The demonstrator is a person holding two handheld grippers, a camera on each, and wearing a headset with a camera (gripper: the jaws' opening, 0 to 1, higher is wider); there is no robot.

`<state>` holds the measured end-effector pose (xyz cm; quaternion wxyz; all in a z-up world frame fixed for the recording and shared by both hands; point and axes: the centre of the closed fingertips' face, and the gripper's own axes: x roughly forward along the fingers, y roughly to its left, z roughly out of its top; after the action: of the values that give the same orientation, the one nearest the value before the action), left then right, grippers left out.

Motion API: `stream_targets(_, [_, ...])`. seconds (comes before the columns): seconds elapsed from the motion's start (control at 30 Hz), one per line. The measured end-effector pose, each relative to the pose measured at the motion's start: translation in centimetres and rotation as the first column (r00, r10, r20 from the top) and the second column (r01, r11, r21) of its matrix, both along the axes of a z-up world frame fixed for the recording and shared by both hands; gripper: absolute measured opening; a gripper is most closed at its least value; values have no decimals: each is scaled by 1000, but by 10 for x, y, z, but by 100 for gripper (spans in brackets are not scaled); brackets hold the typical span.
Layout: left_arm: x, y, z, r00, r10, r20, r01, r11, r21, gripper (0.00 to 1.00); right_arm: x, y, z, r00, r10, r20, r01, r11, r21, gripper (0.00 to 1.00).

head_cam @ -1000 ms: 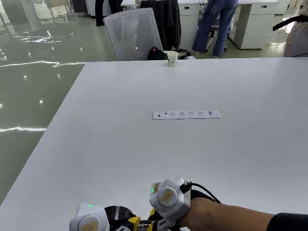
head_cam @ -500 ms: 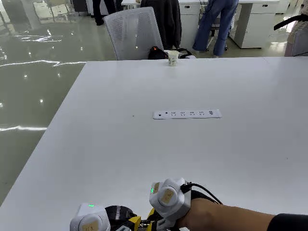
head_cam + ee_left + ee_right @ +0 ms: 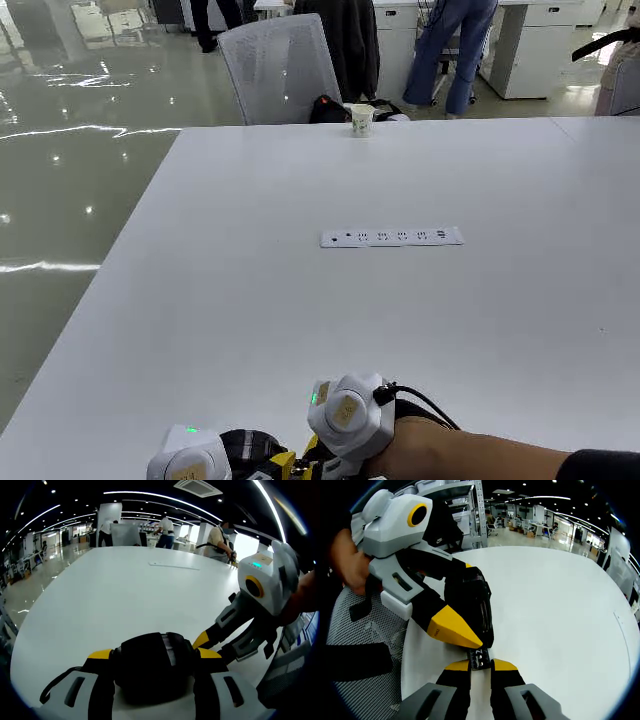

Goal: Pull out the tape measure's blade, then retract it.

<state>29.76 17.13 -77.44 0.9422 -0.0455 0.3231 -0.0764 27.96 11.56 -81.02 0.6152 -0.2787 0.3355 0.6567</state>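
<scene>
Black and rubbery, the single tape measure (image 3: 150, 672) sits clamped by its case between the yellow-tipped fingers of the left gripper (image 3: 152, 655), at the near edge of the white table (image 3: 300, 300). That grip probably serves to anchor the case while the other side pulls. The right gripper (image 3: 480, 666) faces the case mouth, its fingers closed down to a narrow gap on the short exposed end of the blade (image 3: 480, 656). Hardly any blade is out, so the pull looks barely begun. There are two grippers, one tape measure and one blade. Further off, well apart from the work, lie one power strip (image 3: 392, 237) mid-table and one paper cup (image 3: 361, 120) at the far edge, with one mesh chair (image 3: 285, 65) behind.
</scene>
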Motion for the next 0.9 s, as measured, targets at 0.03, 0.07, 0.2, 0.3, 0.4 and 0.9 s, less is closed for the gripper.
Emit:
stream_targets(0.03, [0, 0, 0, 1000, -1, 0, 1, 1000, 1, 59, 0, 1, 0, 1000, 3, 1, -3, 1000, 2, 12])
stream_targets(0.07, [0, 0, 0, 1000, 0, 0, 0, 1000, 1, 59, 0, 1, 0, 1000, 4, 2, -4, 1000, 2, 12])
stream_targets(0.2, [0, 0, 0, 1000, 0, 0, 0, 1000, 0, 59, 0, 3, 0, 1000, 1, -3, -1, 1000, 8, 12])
stream_targets(0.3, [0, 0, 0, 1000, 0, 0, 0, 1000, -1, 59, -1, 3, 0, 1000, 1, -8, 0, 1000, 11, 12])
stream_targets(0.4, [0, -1, 1, 1000, -1, -1, 1, 1000, -2, 59, -1, 5, 0, 1000, -3, -11, 4, 1000, 15, 12])
stream_targets(0.9, [0, 0, 0, 1000, 1, 2, -1, 1000, -2, 59, -1, 11, 1, 1000, -3, -9, 3, 1000, 25, 12])
